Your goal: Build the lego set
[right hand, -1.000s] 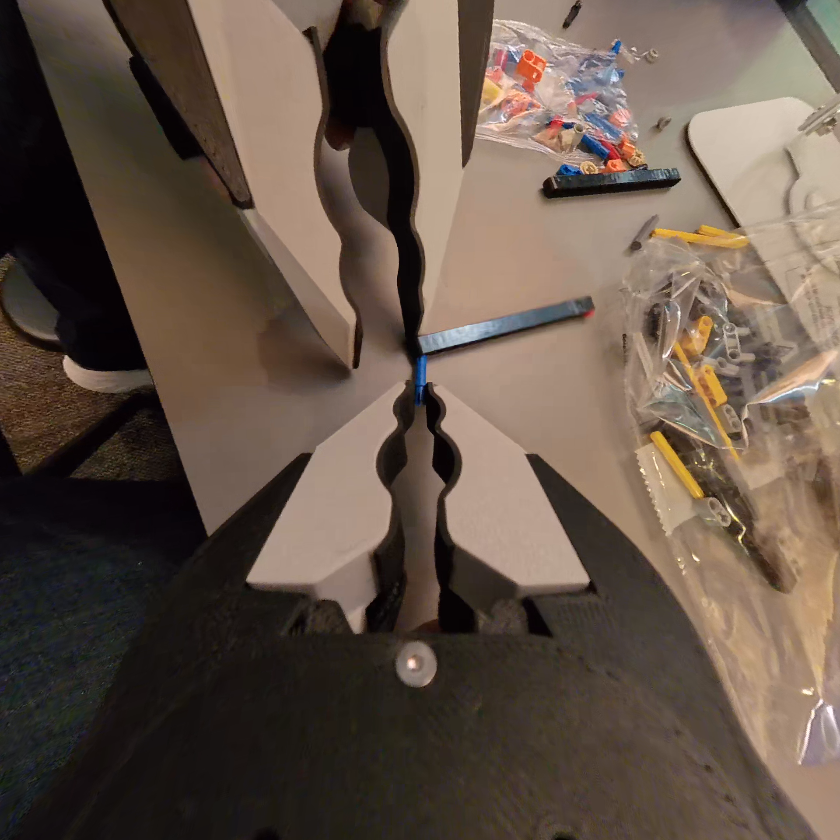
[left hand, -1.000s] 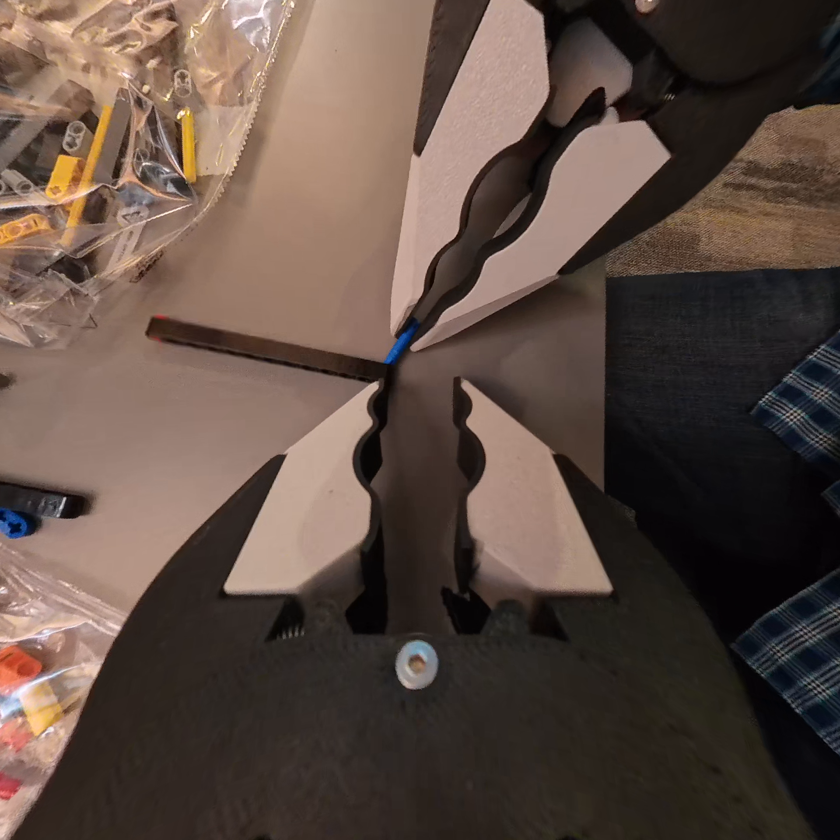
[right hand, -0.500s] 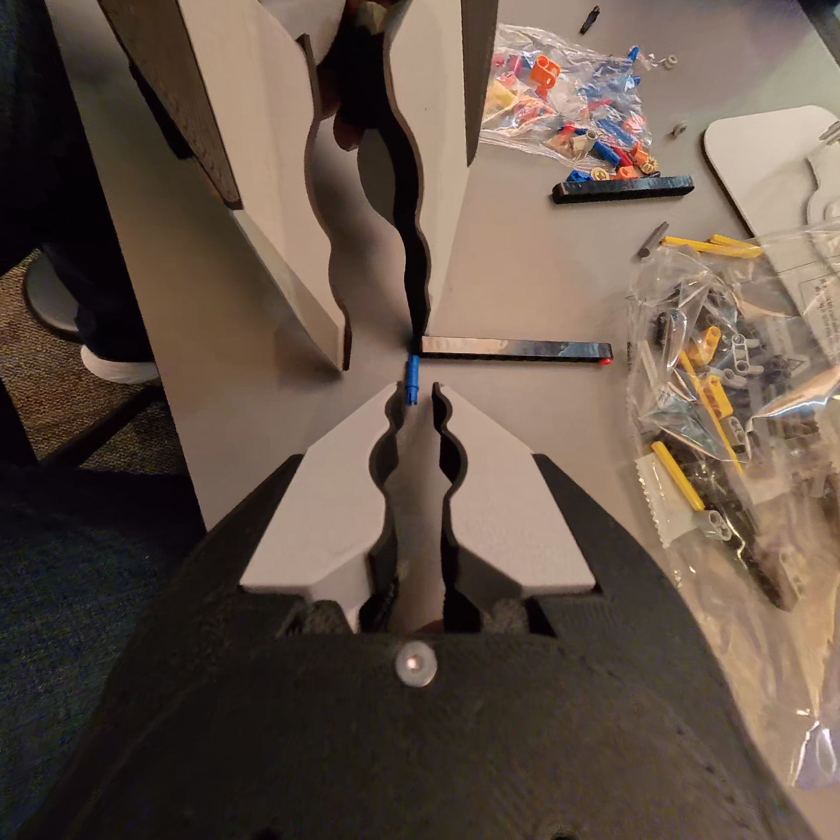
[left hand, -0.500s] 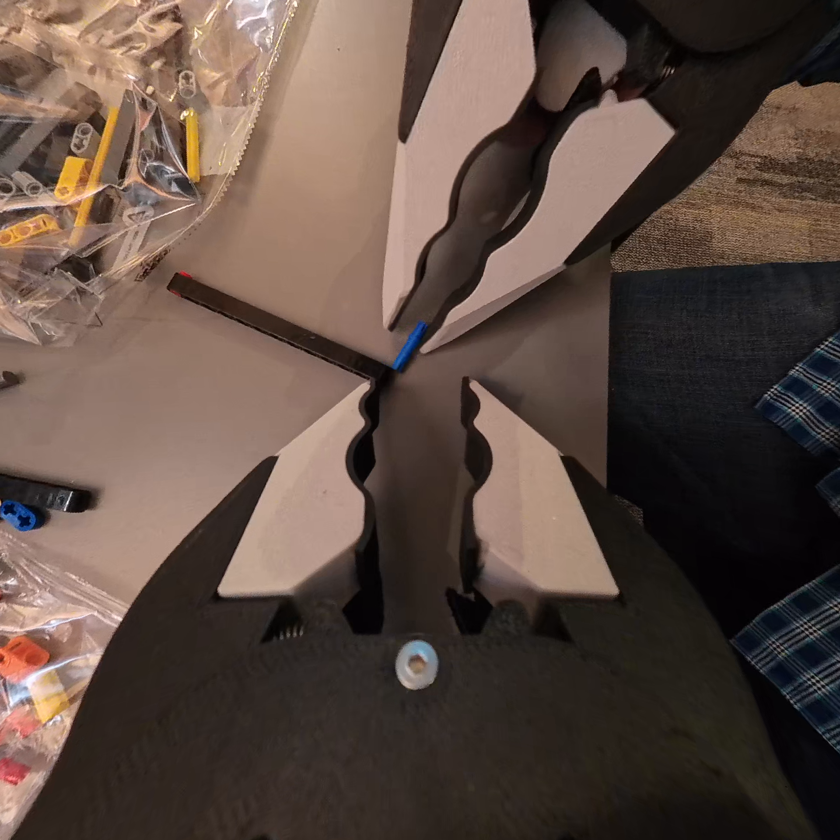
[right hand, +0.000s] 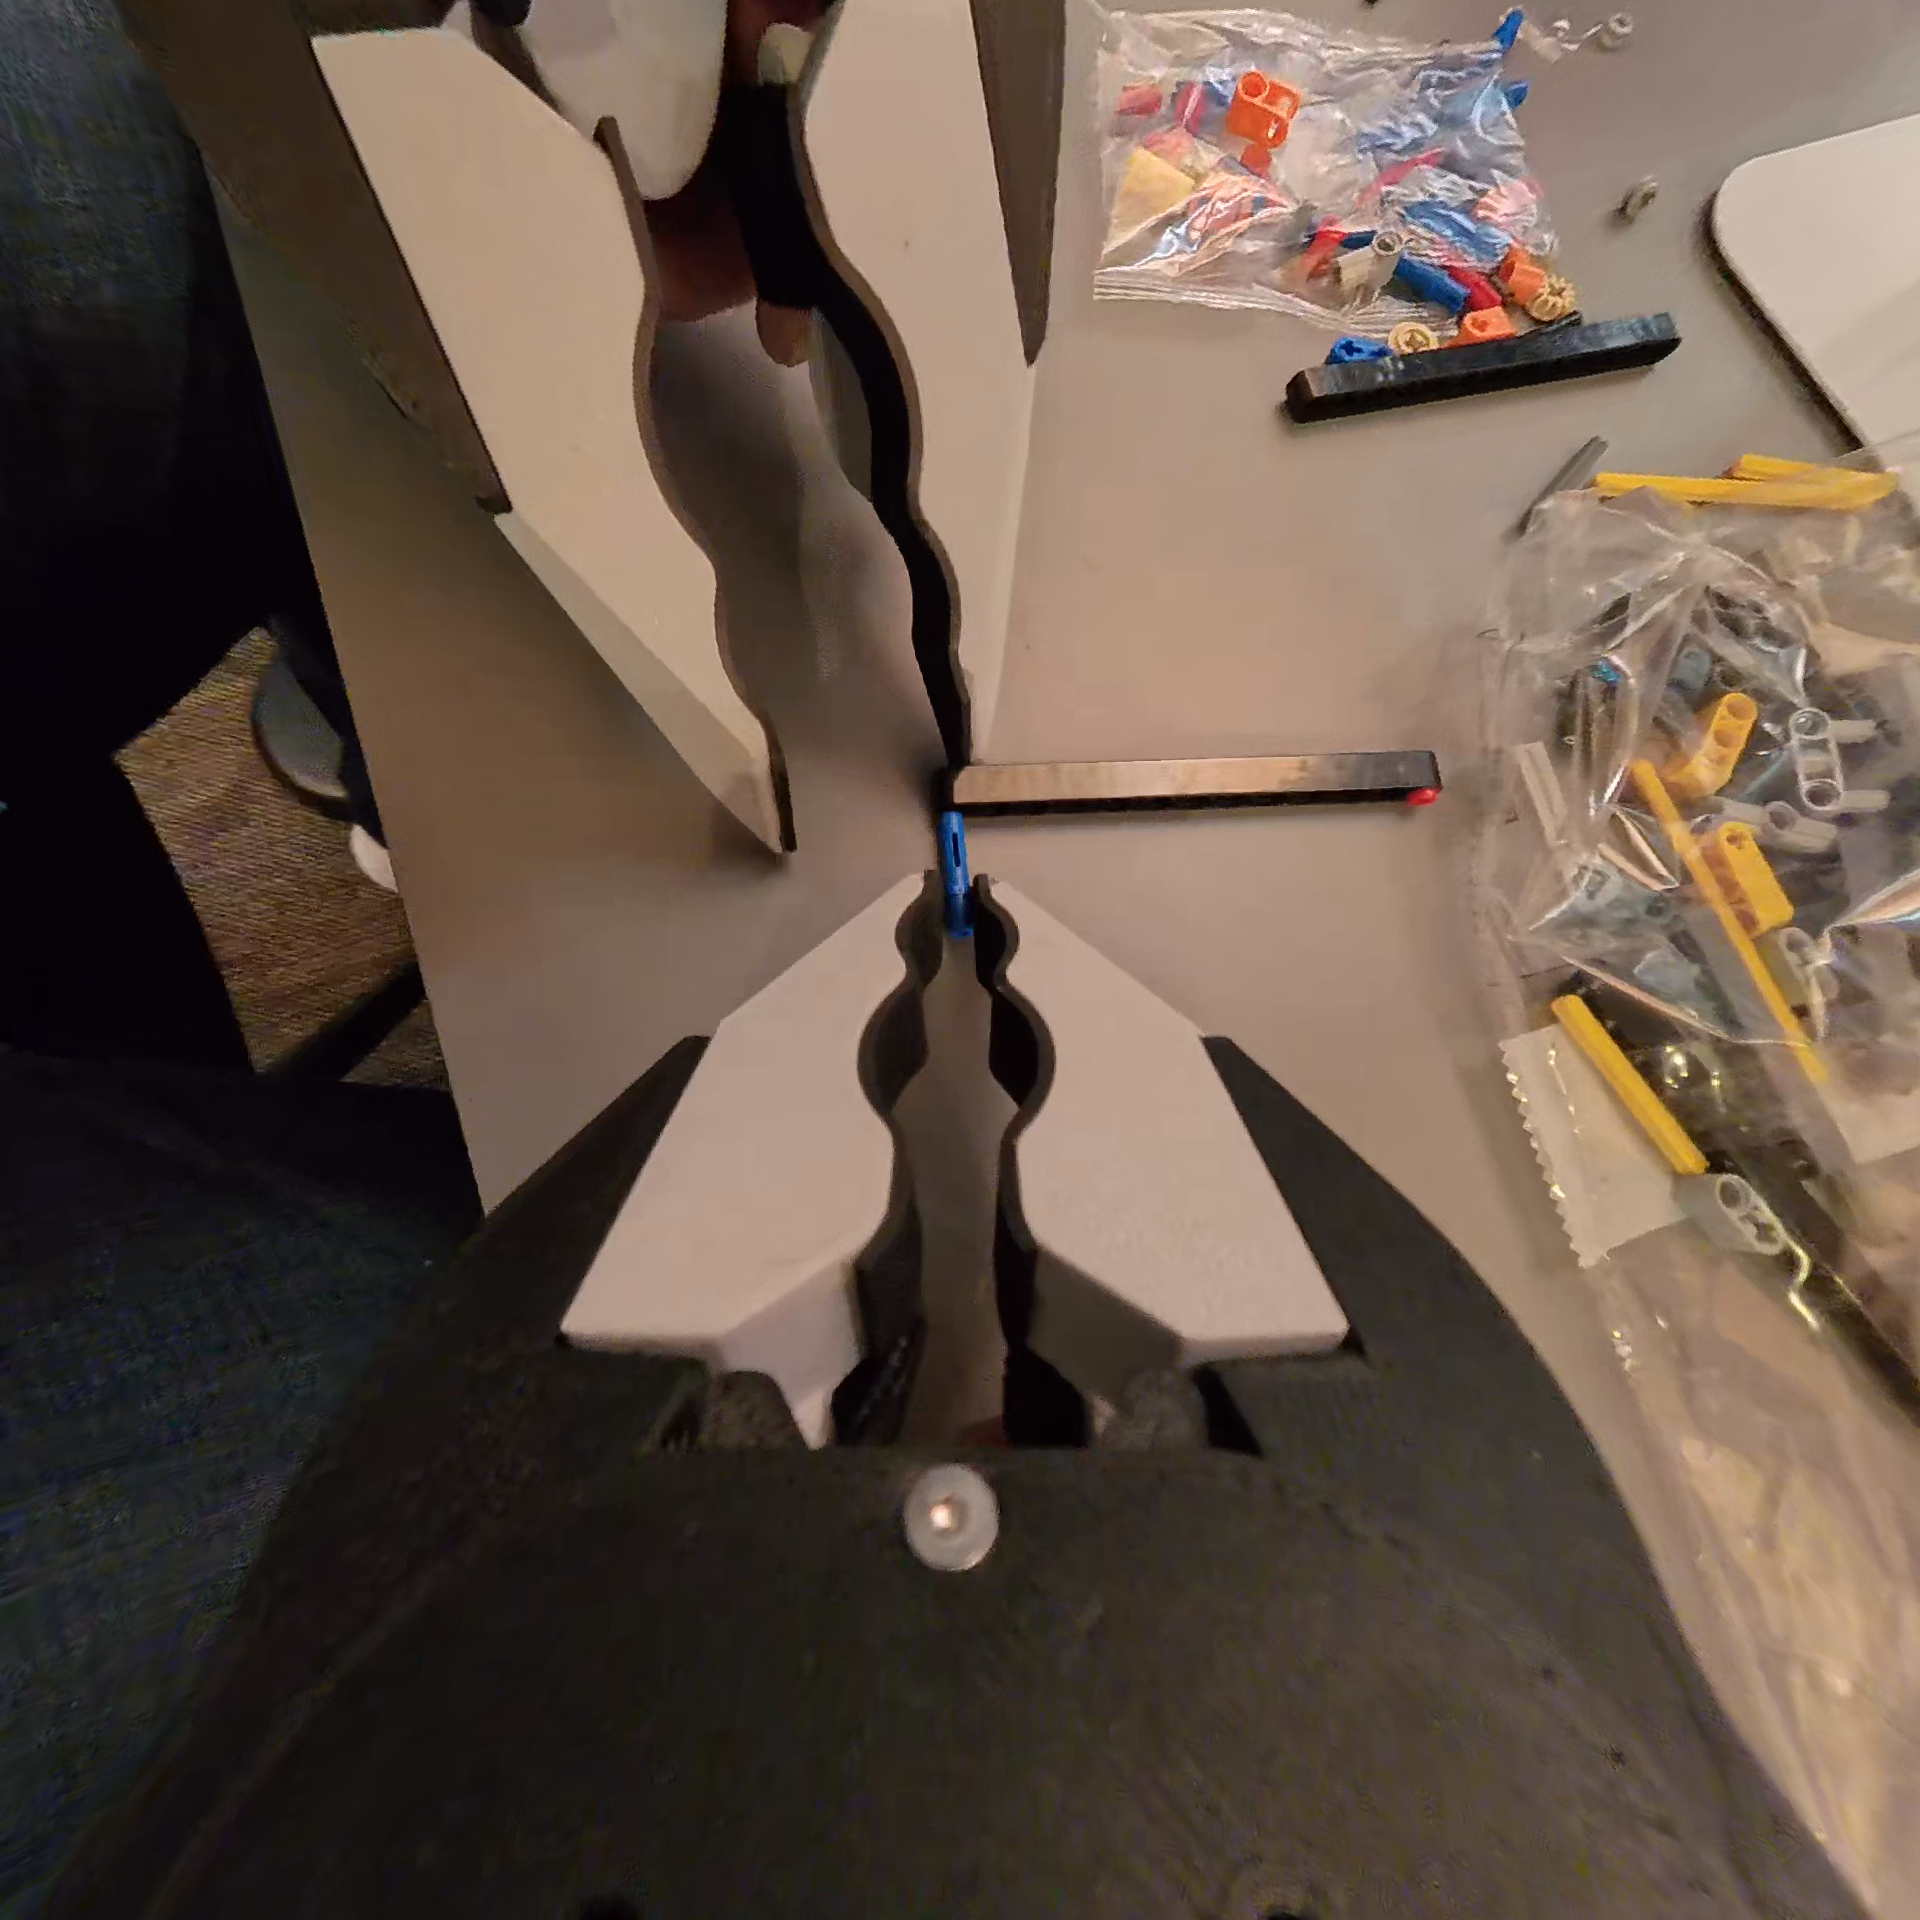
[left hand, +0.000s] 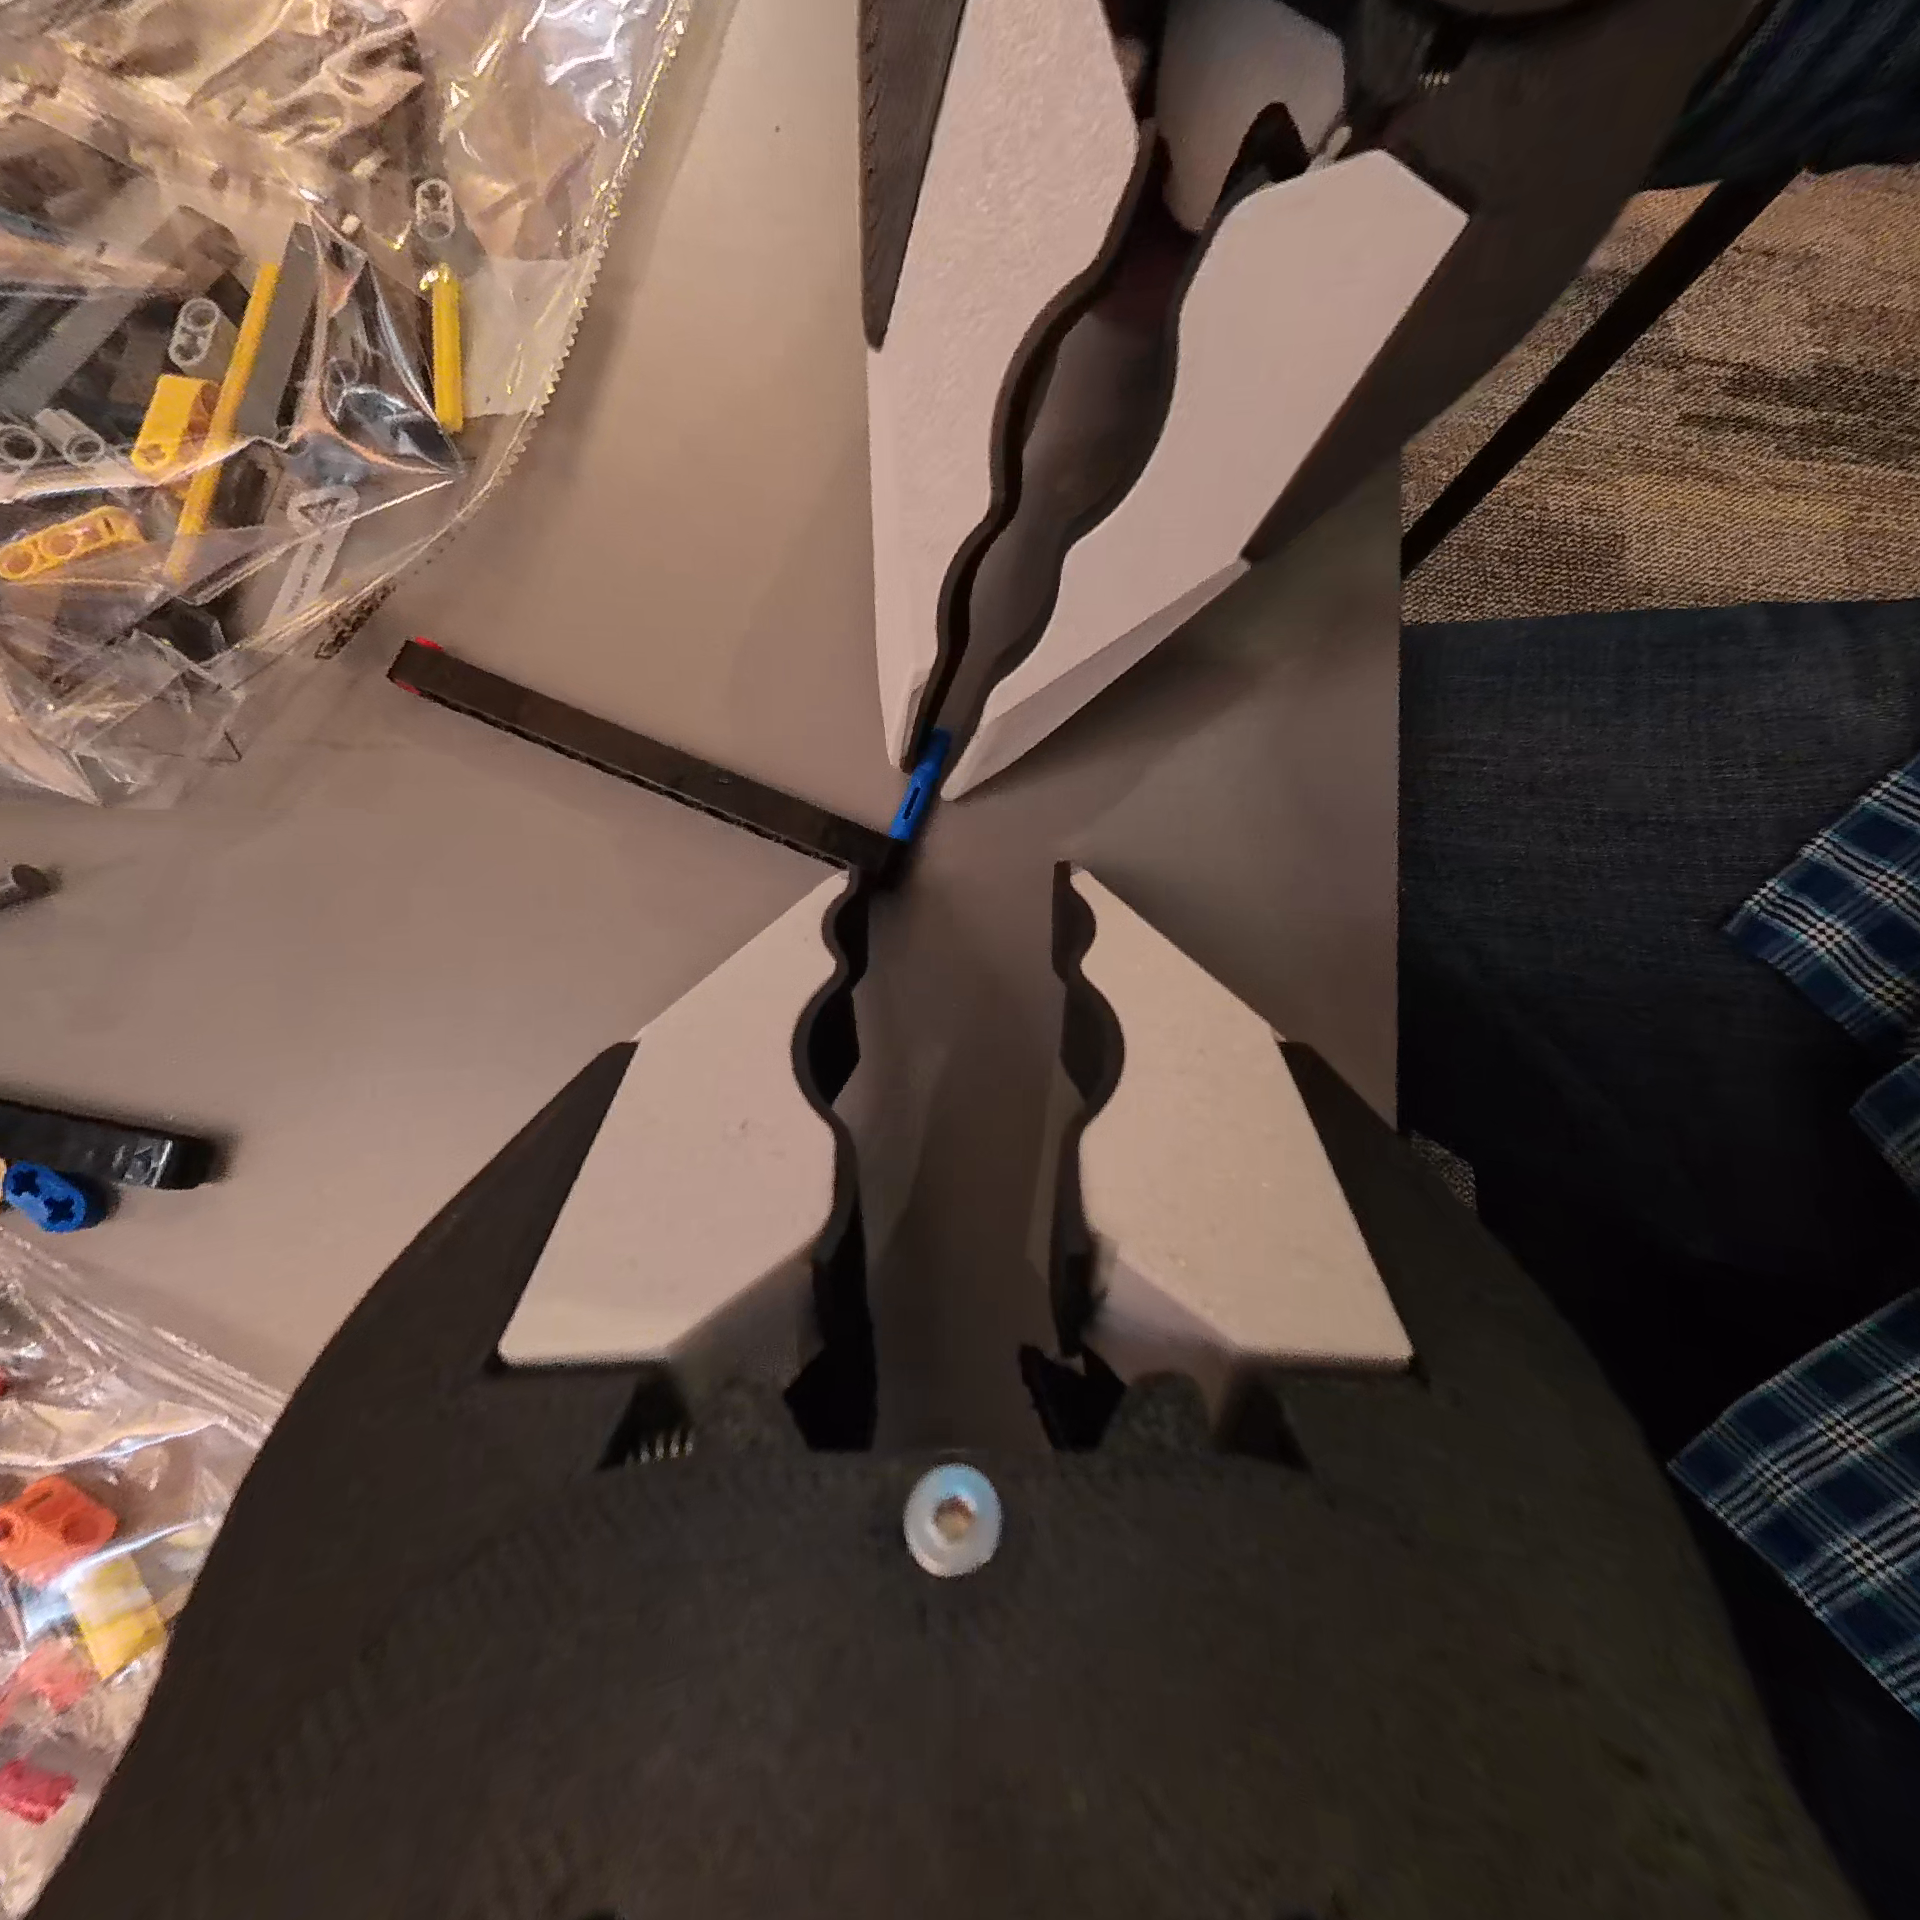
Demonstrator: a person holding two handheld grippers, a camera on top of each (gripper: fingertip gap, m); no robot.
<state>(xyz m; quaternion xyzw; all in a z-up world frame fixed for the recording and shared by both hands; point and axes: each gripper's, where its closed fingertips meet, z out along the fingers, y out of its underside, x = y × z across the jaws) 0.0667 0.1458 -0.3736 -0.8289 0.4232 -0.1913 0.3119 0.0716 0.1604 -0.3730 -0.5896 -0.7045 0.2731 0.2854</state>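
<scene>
A long black beam [left hand: 634,753] with a red pin [right hand: 1423,798] at its far end lies on the grey table [left hand: 468,987]. My left gripper [left hand: 954,878] is open, and its left fingertip [left hand: 844,894] touches the beam's near end. My right gripper [right hand: 954,885] is shut on a small blue pin [right hand: 954,868] and holds it right at that beam end [right hand: 966,784]. In the left wrist view the right gripper [left hand: 935,769] comes in from above with the blue pin [left hand: 920,792] sticking out of its tips. In the right wrist view the left gripper [right hand: 868,790] stands open above.
A clear bag of yellow, grey and black parts [left hand: 208,312] [right hand: 1714,883] lies past the beam. A bag of small coloured parts [right hand: 1330,177] and a second black beam [right hand: 1486,364] lie farther off. A white board [right hand: 1849,260] lies at the far corner. The table edge [left hand: 1397,935] is close, with a person's legs beyond. Both grippers' tips are close together, under 4 cm apart.
The black beam has swung on the table about its near end. The right gripper's jaws widened slightly half a second ago and have closed on the blue pin again.
</scene>
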